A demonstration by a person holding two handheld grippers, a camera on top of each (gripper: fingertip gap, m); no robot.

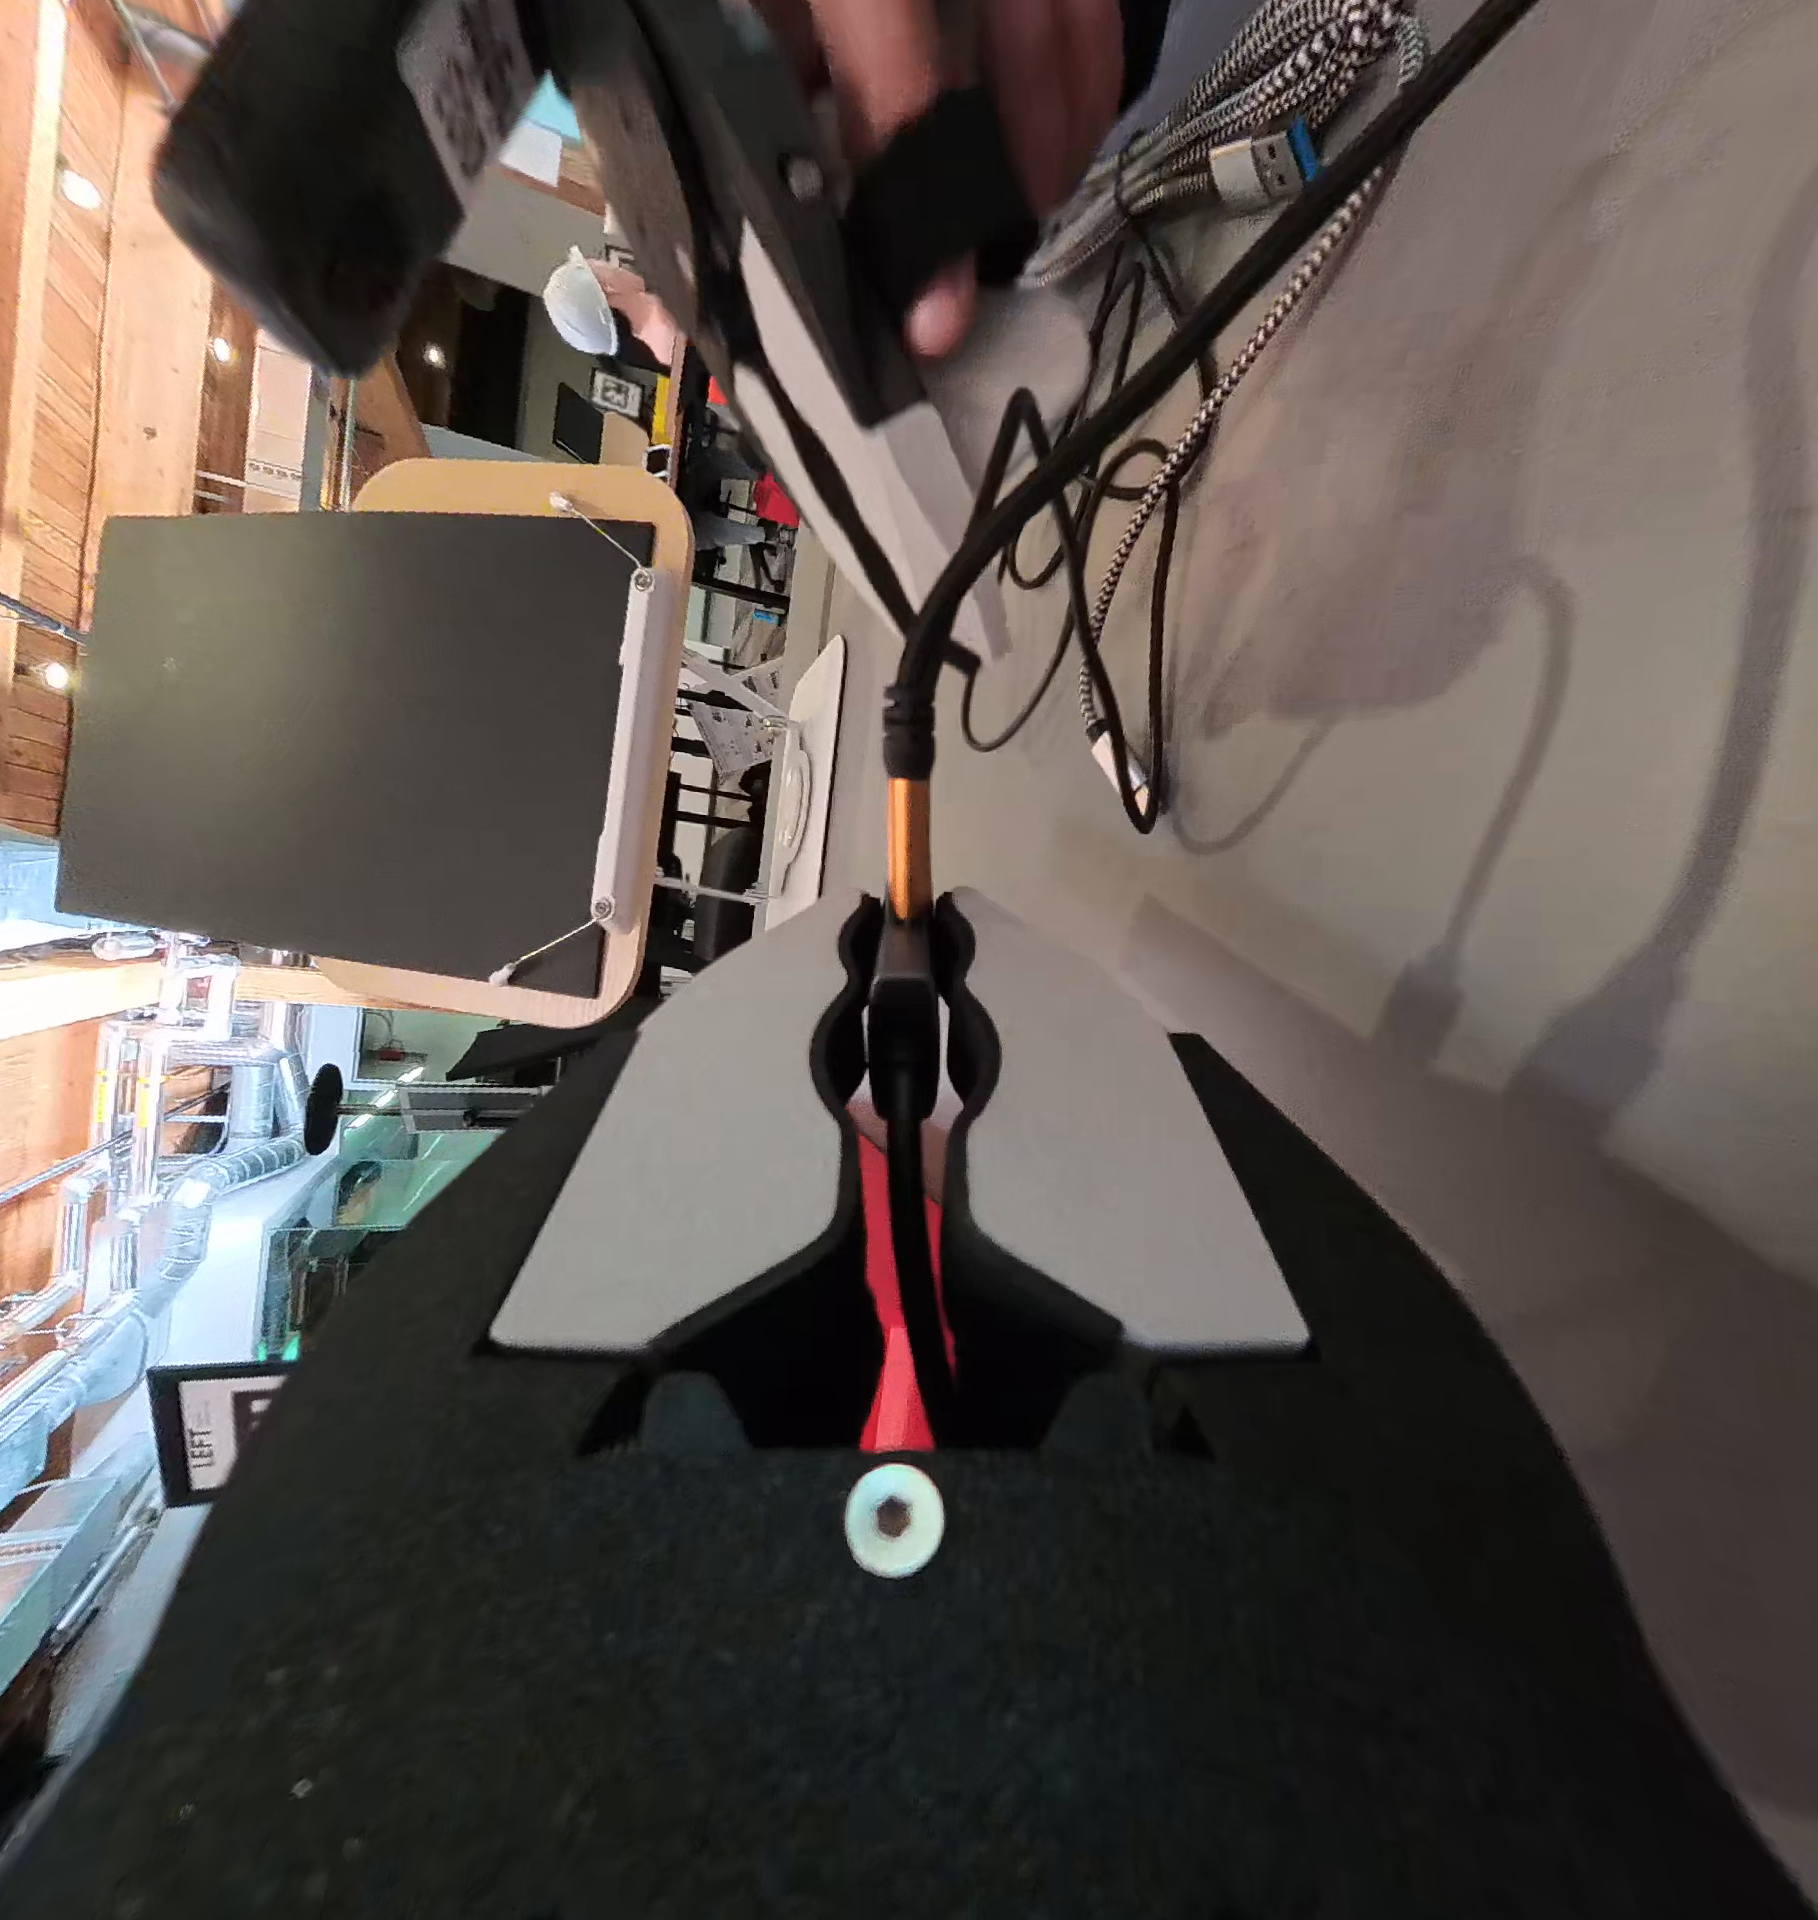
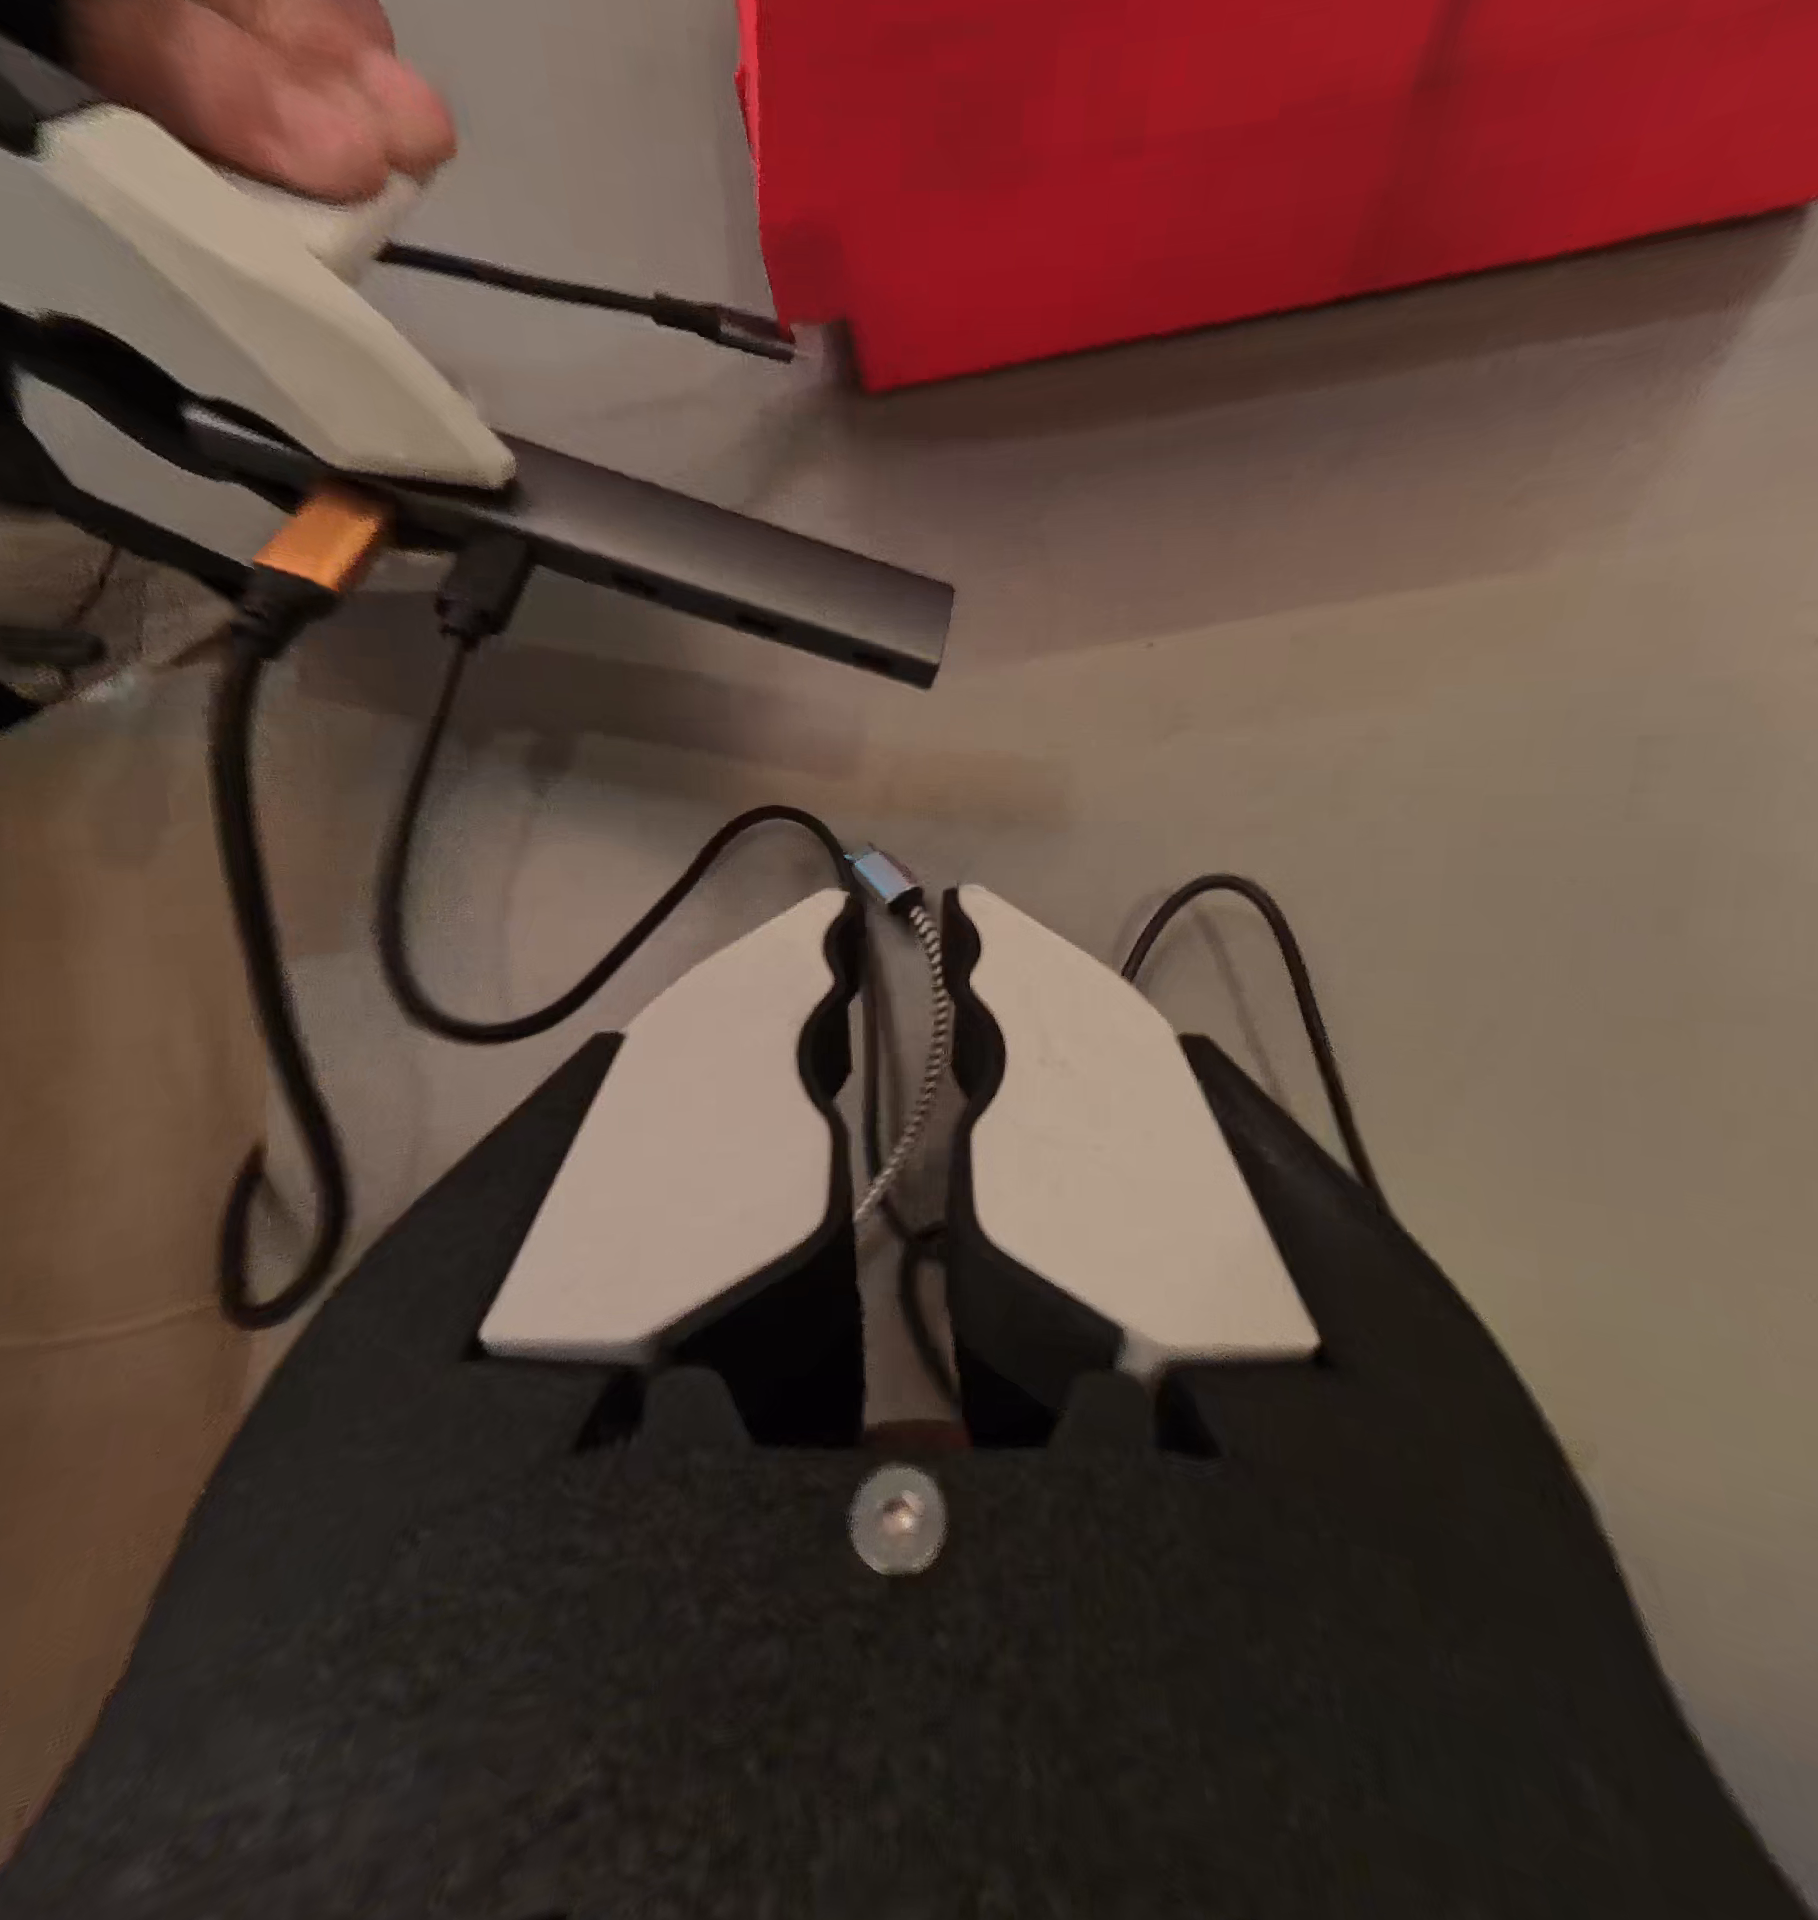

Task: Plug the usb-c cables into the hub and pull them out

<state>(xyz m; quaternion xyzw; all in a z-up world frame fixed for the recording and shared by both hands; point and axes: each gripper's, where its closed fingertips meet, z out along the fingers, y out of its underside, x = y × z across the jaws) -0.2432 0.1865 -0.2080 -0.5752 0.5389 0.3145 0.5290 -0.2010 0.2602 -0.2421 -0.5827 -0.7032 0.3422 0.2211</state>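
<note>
My left gripper (image 1: 905,904) is turned on its side and shut on the slim grey hub (image 1: 900,997). In the right wrist view the hub (image 2: 739,582) sticks out past its white finger (image 2: 261,312), above the table. An orange plug (image 2: 323,545) and a black plug (image 2: 484,587) sit in the hub's side ports. The orange plug (image 1: 907,842) points forward in the left wrist view. My right gripper (image 2: 900,899) hovers low, jaws a narrow gap apart. A silver braided cable's plug (image 2: 884,878) lies just past its tips, the cable running under the gap. The plug (image 1: 1123,769) lies loose on the table.
A red box (image 2: 1248,156) stands at the far side of the grey table (image 2: 1404,727). A thin black lead with a plug (image 2: 718,317) lies beside it. More coiled cables, one with a blue-tipped plug (image 1: 1269,166), lie on the table. A dark panel (image 1: 354,727) stands beyond. Left tips to right tips: about 10 cm.
</note>
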